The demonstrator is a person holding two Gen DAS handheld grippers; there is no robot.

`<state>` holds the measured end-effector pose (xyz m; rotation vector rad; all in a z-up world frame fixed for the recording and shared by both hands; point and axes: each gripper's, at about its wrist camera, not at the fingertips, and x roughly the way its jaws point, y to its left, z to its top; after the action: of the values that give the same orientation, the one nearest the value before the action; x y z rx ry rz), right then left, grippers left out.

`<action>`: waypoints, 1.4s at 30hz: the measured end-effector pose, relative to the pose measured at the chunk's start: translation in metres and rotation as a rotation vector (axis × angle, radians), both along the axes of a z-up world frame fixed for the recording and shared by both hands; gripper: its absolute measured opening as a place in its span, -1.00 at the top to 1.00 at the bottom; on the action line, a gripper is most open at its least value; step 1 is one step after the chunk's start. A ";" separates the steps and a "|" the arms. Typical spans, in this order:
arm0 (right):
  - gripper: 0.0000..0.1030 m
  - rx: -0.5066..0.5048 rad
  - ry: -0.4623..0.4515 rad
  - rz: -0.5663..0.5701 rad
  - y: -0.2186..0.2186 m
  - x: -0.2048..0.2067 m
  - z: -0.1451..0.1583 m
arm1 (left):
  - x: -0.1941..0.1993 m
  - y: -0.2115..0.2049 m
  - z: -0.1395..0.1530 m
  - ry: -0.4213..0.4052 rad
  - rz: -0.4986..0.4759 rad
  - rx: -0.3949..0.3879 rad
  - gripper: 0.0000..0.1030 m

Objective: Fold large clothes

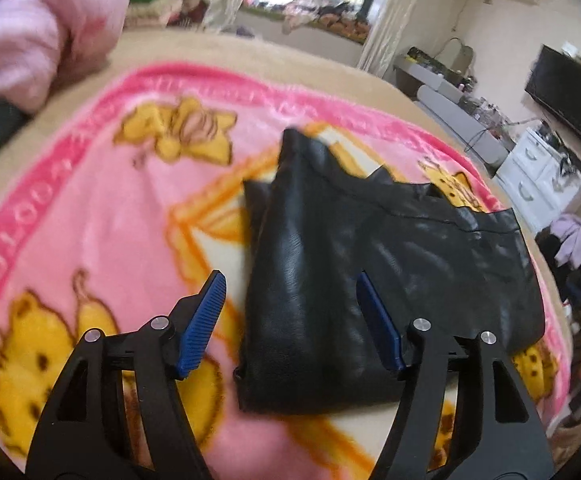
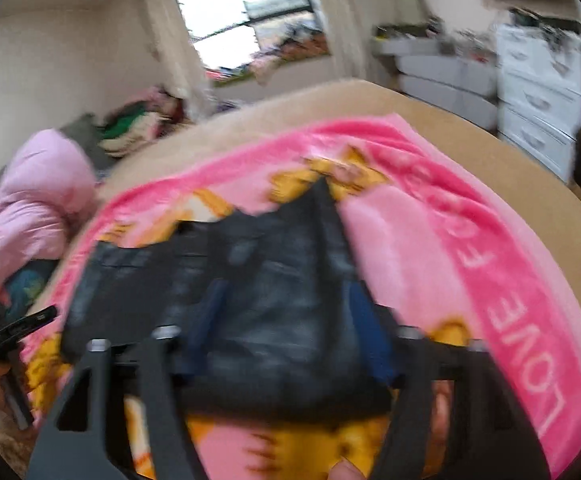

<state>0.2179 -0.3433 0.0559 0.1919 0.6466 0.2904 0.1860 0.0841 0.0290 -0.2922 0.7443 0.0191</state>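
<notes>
A black leather garment [image 1: 370,264] lies folded on a pink cartoon blanket [image 1: 102,216] on the bed. My left gripper [image 1: 290,284] is open and empty, hovering over the garment's near left edge, its blue-padded fingers [image 1: 204,320] spread wide. In the blurred right wrist view the same garment [image 2: 258,280] lies on the blanket [image 2: 450,240]. My right gripper [image 2: 286,308] is open above the garment's near part, holding nothing. The left gripper shows at that view's left edge [image 2: 6,332].
A pink padded jacket [image 1: 38,32] is heaped at the head of the beige bed [image 1: 250,52]. White drawers [image 1: 538,176], a TV [image 1: 570,96] and a grey bench stand right of the bed. A window is behind.
</notes>
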 end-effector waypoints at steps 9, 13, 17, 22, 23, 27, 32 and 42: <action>0.41 -0.143 0.062 0.247 0.101 -0.001 -0.026 | 0.000 -0.080 -0.005 0.028 -0.188 0.133 -0.15; 0.41 -0.180 0.124 0.289 0.122 -0.004 -0.051 | 0.006 -0.081 -0.034 0.114 -0.165 0.183 -0.15; 0.43 -0.230 0.219 0.279 0.128 -0.004 -0.080 | 0.005 -0.074 -0.051 0.138 -0.181 0.160 -0.14; 0.43 -0.184 0.244 0.245 0.125 -0.001 -0.087 | 0.002 -0.069 -0.053 0.127 -0.191 0.137 -0.13; 0.43 -0.187 0.235 0.243 0.125 -0.002 -0.085 | 0.000 -0.068 -0.050 0.120 -0.196 0.136 -0.13; 0.38 -0.153 0.183 0.256 0.127 -0.011 -0.064 | -0.007 -0.065 -0.036 0.098 -0.204 0.119 -0.19; 0.14 -0.155 0.087 0.259 0.144 -0.022 -0.043 | -0.016 -0.053 -0.017 0.042 -0.174 0.128 -0.57; 0.02 -0.254 0.167 0.224 0.183 -0.002 -0.071 | -0.007 -0.023 -0.019 0.035 -0.120 0.133 -0.74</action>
<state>0.2160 -0.1603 -0.0146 -0.1021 0.8661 0.4063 0.1789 0.0610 0.0105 -0.1206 0.7902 -0.0403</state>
